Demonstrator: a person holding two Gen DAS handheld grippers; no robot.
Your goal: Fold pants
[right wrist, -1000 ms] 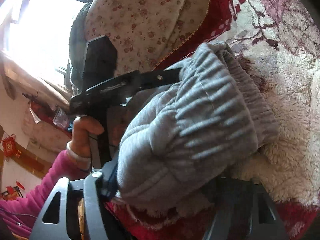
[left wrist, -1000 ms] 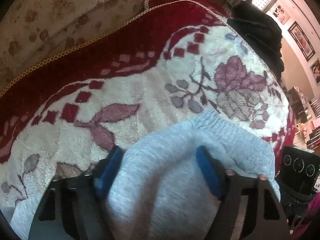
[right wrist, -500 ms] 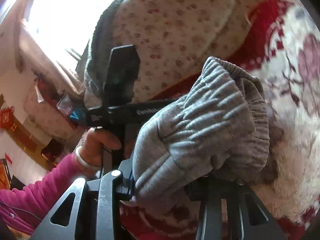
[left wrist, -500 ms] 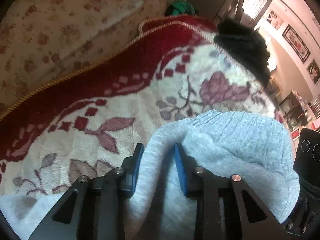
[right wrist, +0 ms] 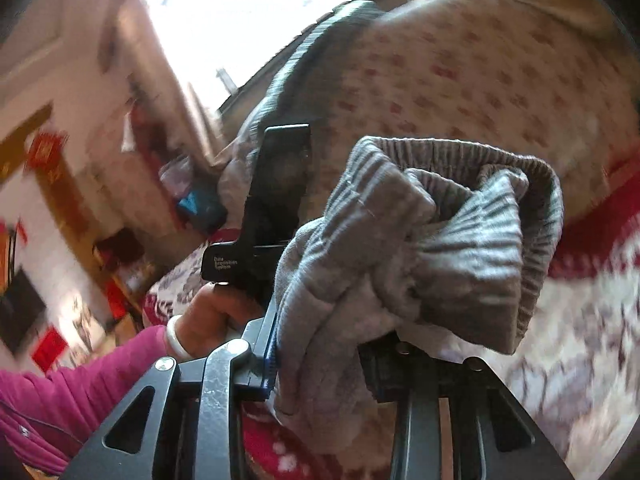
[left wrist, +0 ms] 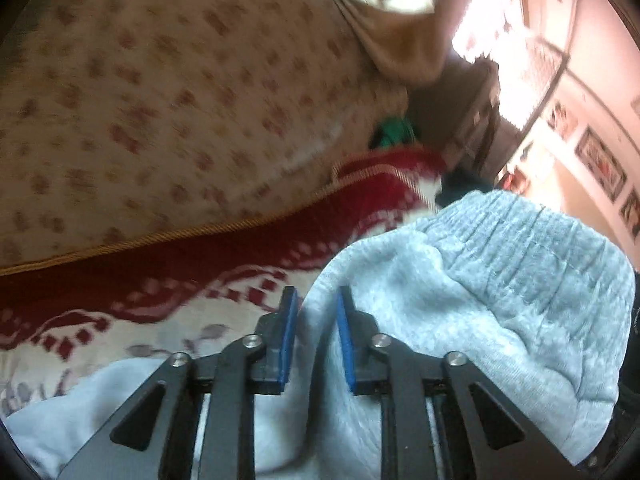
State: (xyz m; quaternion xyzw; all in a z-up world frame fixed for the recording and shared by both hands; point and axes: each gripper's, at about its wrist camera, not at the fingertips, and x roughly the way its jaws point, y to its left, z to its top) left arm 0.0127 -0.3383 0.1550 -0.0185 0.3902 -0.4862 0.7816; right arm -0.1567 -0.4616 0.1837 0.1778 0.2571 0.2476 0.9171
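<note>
Left wrist view: the left claw (left wrist: 314, 332) is clenched on a fold of the grey pants (left wrist: 480, 292), its blue pads (left wrist: 289, 340) pinching the cloth at lower centre. From there the pants bulge to the right, their ribbed waistband (left wrist: 532, 224) forming the upper right edge of the bundle. Beyond the claw, to the left, lies the red and cream blanket (left wrist: 160, 276); its gold-corded edge (left wrist: 160, 236) runs across the middle of the frame against a flowered cushion (left wrist: 160, 92). That left stretch of blanket is bare.

Right wrist view: the right claw (right wrist: 320, 360) grasps another bunch of the pants (right wrist: 400, 264) at lower centre, its jaws closing with the cloth pressed between them. The waistband (right wrist: 480, 160) loops up to centre right. Just left of the bundle stands the black body of the left claw (right wrist: 276, 200), held by a hand (right wrist: 208, 316) with a pink sleeve (right wrist: 80, 380) at lower left. Blanket (right wrist: 580, 320) shows at right, blurred.
</note>
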